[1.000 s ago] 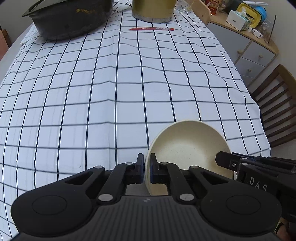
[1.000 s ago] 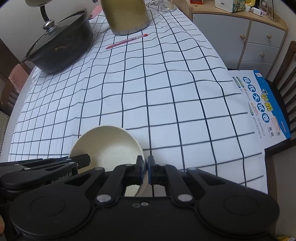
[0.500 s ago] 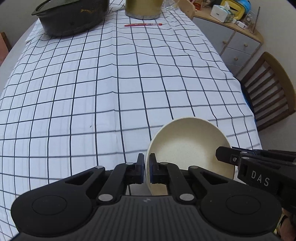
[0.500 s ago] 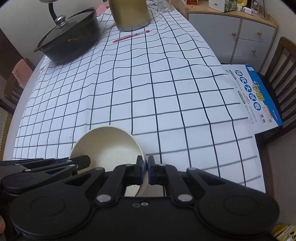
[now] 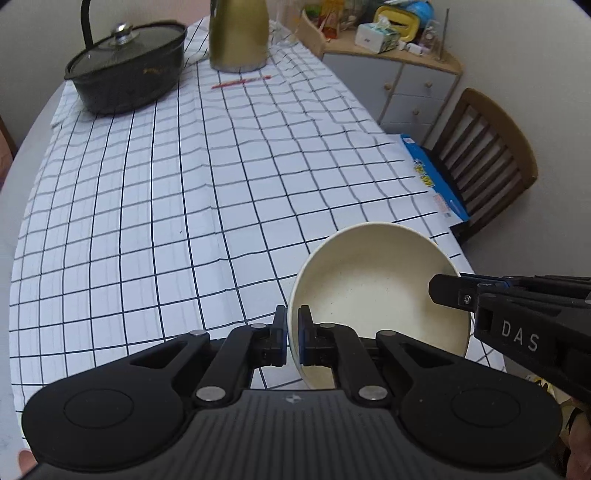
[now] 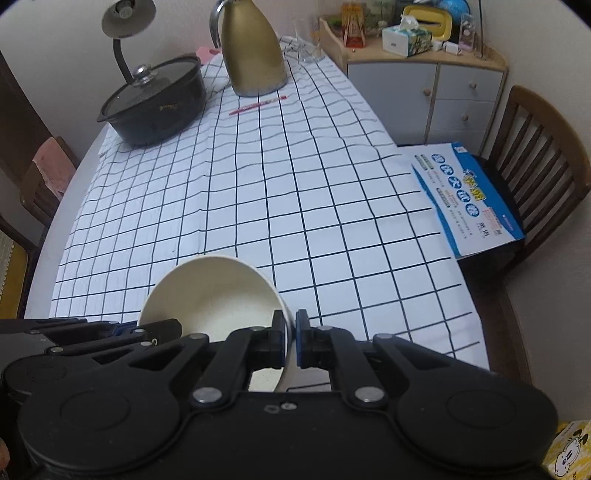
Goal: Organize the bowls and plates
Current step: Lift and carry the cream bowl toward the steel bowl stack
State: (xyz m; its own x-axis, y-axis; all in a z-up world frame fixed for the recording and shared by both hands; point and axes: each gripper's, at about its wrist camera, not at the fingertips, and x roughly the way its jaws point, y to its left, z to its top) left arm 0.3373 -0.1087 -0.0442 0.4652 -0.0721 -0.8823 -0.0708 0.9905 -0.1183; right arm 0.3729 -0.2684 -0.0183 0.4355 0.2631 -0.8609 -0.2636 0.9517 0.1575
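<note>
Table [image 5: 122, 206] under a white, black-gridded cloth, filling most of both views. Wooden chair [image 6: 546, 155] at its right edge, with a blue printed box [image 6: 469, 195] on the seat. Grey cabinet [image 6: 436, 92] in the far corner. Black lidded pot [image 5: 127, 70] and gold jug [image 5: 239, 35] at the far end, well apart from the bowl; red pen [image 5: 241, 81] lying just before the jug. Cream bowl [image 5: 380, 295] lifted clear above the near end of the cloth, tilted, empty inside. Left gripper [image 5: 291, 334] clamped on its left rim, right gripper [image 6: 290, 339] clamped on its right rim, one pad inside the wall and one outside.
</note>
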